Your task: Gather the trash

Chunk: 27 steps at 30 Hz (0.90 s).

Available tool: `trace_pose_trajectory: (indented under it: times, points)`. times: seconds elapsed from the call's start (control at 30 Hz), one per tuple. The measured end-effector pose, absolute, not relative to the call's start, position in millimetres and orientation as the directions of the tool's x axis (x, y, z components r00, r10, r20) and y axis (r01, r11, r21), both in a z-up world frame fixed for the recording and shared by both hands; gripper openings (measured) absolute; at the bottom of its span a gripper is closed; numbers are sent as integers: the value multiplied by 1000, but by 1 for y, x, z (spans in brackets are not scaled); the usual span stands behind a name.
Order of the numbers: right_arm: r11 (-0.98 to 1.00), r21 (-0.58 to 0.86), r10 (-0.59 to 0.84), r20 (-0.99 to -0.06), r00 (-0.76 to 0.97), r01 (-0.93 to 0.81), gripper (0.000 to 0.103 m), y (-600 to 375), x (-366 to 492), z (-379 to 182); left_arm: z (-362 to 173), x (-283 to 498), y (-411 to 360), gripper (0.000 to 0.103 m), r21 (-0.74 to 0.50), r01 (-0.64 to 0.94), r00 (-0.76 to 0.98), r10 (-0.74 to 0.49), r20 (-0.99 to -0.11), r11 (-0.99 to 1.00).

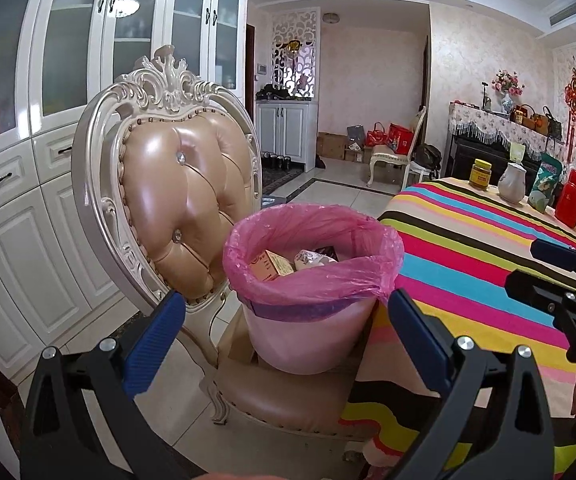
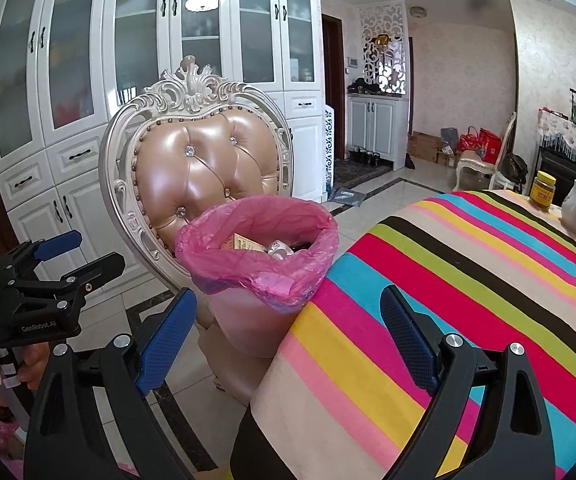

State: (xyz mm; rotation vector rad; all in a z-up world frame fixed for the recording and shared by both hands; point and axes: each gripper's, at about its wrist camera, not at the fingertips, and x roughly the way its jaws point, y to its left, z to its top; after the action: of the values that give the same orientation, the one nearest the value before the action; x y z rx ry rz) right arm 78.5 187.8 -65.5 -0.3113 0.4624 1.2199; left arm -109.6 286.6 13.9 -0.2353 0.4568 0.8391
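A pink bin lined with a pink bag stands on the seat of an ornate padded chair, against the table edge. Inside lie a yellow-orange carton and crumpled patterned paper. My left gripper is open just short of the bin, nothing between its blue pads. My right gripper is also open and empty, over the table corner beside the bin. Each wrist view shows the other gripper at its edge: right gripper, left gripper.
A table under a striped cloth fills the right side. At its far end stand a yellow jar, a white jug, a green packet and a red flask. White cabinets line the left wall.
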Motion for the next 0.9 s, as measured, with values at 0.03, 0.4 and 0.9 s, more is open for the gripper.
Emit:
trace_pose_trajectory:
  times: [0.03,0.4,0.9]
  points:
    - [321,17,823,-499,270,-947,87,188,78,-66,14,-109,287,98,-22,-760,579,661,-477,650]
    - [322,20,823,-500,269,-946,87,187,78,-66,13,-108,290,98,-25,-753,584,649,-488,658]
    - [322,20,823,-501,269,-947,87,188,78,-66,11,-105,292,98,-25,-748,587,643,-492,663]
